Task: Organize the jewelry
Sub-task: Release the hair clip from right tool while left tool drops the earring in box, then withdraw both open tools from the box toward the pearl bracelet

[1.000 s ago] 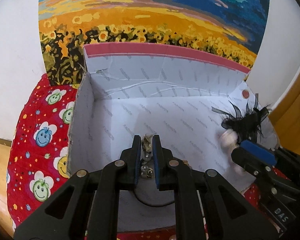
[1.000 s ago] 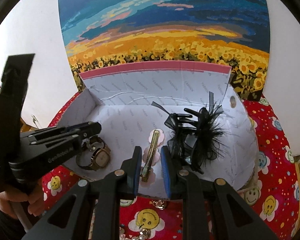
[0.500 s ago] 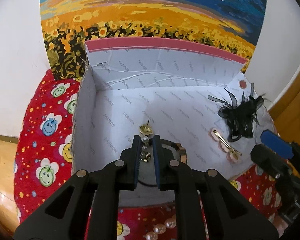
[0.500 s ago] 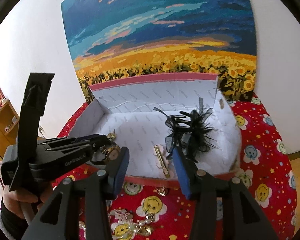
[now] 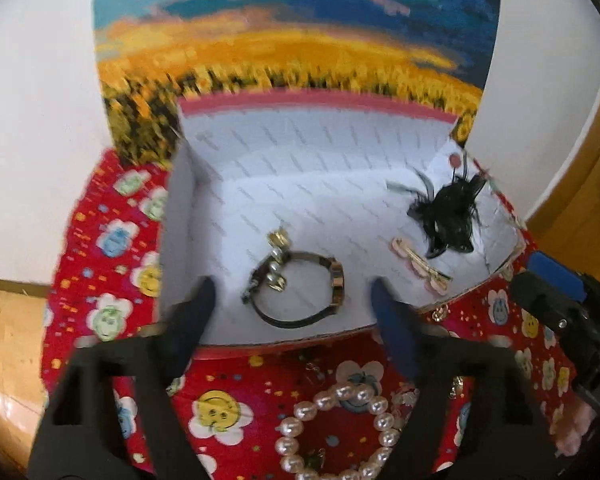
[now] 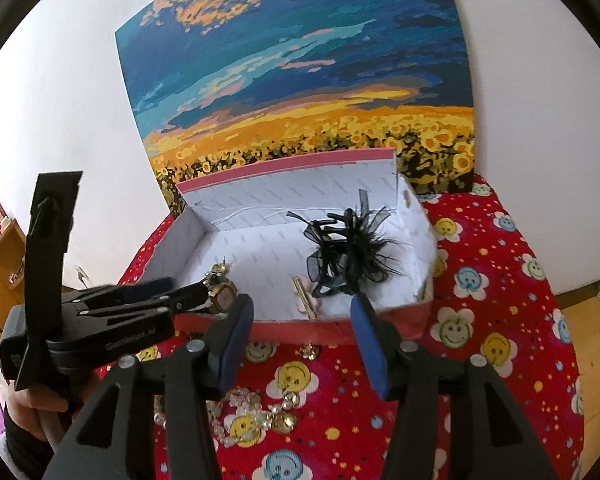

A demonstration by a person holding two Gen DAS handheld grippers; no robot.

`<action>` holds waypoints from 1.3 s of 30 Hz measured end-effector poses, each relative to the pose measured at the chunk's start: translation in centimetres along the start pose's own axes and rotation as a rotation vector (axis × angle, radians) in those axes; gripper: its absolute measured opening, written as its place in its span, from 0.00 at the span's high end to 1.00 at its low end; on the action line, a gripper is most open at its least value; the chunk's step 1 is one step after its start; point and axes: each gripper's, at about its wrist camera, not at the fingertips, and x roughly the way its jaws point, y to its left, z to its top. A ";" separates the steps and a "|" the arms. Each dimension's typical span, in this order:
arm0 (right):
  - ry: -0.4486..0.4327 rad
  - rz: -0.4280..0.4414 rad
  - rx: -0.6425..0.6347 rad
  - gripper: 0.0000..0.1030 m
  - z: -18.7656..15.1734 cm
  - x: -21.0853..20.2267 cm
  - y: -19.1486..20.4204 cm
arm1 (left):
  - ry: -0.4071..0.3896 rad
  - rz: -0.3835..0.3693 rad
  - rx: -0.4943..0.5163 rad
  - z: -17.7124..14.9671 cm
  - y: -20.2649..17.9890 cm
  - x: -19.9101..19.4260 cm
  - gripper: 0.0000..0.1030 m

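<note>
A white box (image 5: 300,160) (image 6: 292,196) with a pink rim lies open on the red cloth. Inside lie a wristwatch (image 5: 324,284) (image 6: 224,294), a gold pearl earring (image 5: 278,256) on its strap, a gold hair clip (image 5: 422,266) (image 6: 304,296) and a black feather hairpiece (image 5: 452,216) (image 6: 348,256). My left gripper (image 5: 292,296) (image 6: 172,290) is open and empty at the box's front edge, above the watch. My right gripper (image 6: 302,312) (image 5: 548,284) is open and empty before the box's front wall. A pearl bracelet (image 5: 340,432) lies on the cloth.
A red smiley-flower cloth (image 6: 500,320) covers the table. Loose jewelry (image 6: 260,412) lies on it in front of the box, with a small gold piece (image 6: 310,350) near the box wall. A sunflower painting (image 6: 300,92) leans on the white wall behind.
My left gripper has opened, left the earring on the watch strap and drawn back. My right gripper has opened wider and pulled back from the box.
</note>
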 end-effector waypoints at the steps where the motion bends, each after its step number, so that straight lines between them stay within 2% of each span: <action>1: -0.003 -0.003 0.000 0.47 -0.1 -0.4 0.0 | -0.019 0.002 0.005 -0.2 0.0 -0.6 0.21; 6: -0.008 -0.011 -0.002 0.47 -0.8 -1.6 0.0 | -0.007 -0.020 -0.024 -0.8 0.4 -2.5 0.20; 19: 0.000 0.022 -0.040 0.47 -3.1 -4.4 1.4 | -0.008 0.043 -0.041 -4.4 1.8 -7.4 0.20; 29: 0.052 0.031 -0.039 0.47 -5.6 -4.9 2.7 | 0.038 0.061 -0.067 -8.1 3.1 -8.6 0.20; 34: 0.076 0.038 -0.054 0.47 -6.6 -4.6 4.0 | 0.061 0.097 -0.068 -9.6 4.0 -8.6 0.20; 36: 0.095 0.053 -0.053 0.50 -7.0 -4.3 4.5 | 0.068 0.104 -0.076 -10.0 4.5 -8.5 0.20; 38: 0.116 0.070 -0.054 0.60 -7.4 -3.8 5.3 | 0.075 0.102 -0.085 -10.3 5.0 -8.5 0.20; 39: 0.128 0.077 -0.058 0.62 -7.6 -3.5 5.7 | 0.078 0.101 -0.088 -10.5 5.2 -8.4 0.20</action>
